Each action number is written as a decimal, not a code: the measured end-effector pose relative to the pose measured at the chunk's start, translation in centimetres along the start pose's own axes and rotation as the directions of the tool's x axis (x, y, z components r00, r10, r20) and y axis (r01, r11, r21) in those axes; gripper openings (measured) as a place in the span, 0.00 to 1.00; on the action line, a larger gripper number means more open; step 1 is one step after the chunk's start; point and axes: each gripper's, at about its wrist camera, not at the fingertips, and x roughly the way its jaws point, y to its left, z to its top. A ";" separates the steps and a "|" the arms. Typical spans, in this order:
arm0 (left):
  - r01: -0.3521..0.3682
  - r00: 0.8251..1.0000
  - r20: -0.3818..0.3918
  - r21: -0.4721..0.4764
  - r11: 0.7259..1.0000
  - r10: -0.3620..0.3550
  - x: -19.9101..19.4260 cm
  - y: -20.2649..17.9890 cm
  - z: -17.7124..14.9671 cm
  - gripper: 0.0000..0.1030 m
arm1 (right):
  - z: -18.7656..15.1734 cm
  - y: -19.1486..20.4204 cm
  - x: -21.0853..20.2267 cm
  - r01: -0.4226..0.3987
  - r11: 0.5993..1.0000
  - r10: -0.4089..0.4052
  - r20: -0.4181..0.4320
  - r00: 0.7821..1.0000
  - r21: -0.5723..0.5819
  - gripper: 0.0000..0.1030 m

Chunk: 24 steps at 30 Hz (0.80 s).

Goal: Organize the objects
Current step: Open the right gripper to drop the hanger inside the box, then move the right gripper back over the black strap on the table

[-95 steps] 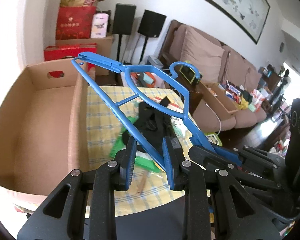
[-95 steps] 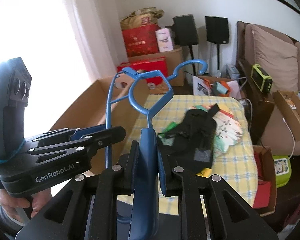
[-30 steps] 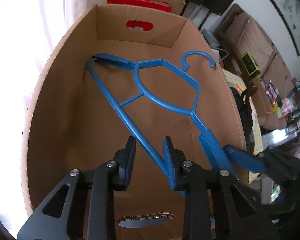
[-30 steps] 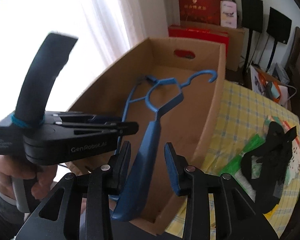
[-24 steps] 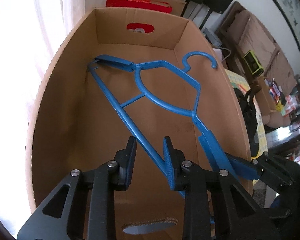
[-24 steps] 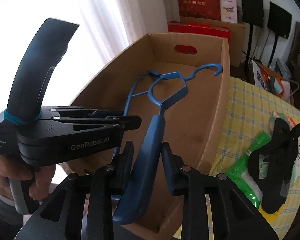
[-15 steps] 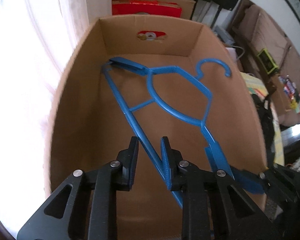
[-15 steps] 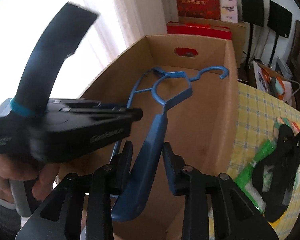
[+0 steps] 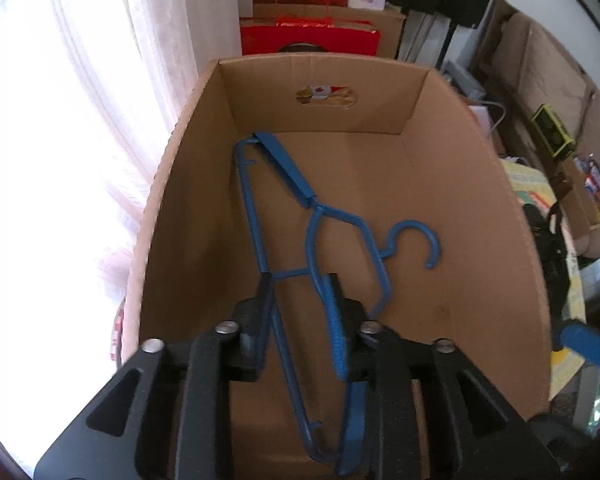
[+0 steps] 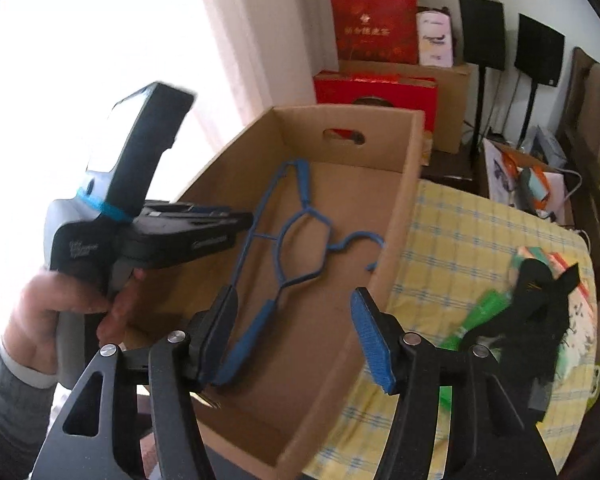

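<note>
A: Where's the blue hanger (image 9: 312,224)?

B: Down inside the cardboard box (image 9: 480,208), lying aslant on the floor of it, hook toward the right wall, one shoulder reaching to the far left corner.

A: Is anything gripping it?

B: I'd say not. The left gripper (image 9: 300,312) has just been opening; its jaws stand a little apart with the hanger's thin bar running between them, and no pad seems to press on it. The right gripper (image 10: 296,332) has also just been opening: its jaws are spread wide, and the hanger's near shoulder is only just beside its left pad.

A: So which step is this?

B: The release, by my reading; the hanger counts as put away.

A: And next?

B: Lift both grippers clear of the box without snagging the bar, then go right to the checked tablecloth (image 10: 460,240), where a black strap (image 10: 532,312) lies on some green packets (image 10: 488,312).
</note>
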 end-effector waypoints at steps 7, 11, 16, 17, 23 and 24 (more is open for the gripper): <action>0.055 0.997 0.054 -0.021 0.998 -0.054 -2.6 -0.7 -1.2 0.54 | -1.2 -2.2 -1.8 0.044 0.998 -0.045 0.024 0.999 0.035 0.63; 0.064 0.993 0.100 -0.001 0.998 -0.064 -4.4 -1.5 -2.0 0.64 | -2.1 -3.2 -2.8 0.089 0.995 -0.090 0.036 0.995 0.038 0.70; 0.056 0.986 0.154 0.040 0.998 -0.061 -6.4 -3.0 -3.2 0.77 | -3.1 -4.7 -4.3 0.137 0.989 -0.140 0.050 0.989 0.055 0.76; 0.055 0.985 0.162 0.051 0.997 -0.063 -6.7 -3.4 -3.5 0.79 | -3.2 -4.8 -4.6 0.142 0.988 -0.145 0.054 0.988 0.057 0.77; 0.097 0.977 0.178 0.114 0.989 -0.116 -8.4 -5.7 -4.7 0.85 | -4.4 -7.2 -6.6 0.174 0.979 -0.181 0.070 0.981 0.102 0.83; 0.106 0.974 0.188 0.123 0.987 -0.128 -8.8 -6.1 -4.8 0.87 | -4.8 -7.9 -7.1 0.179 0.977 -0.188 0.073 0.979 0.118 0.84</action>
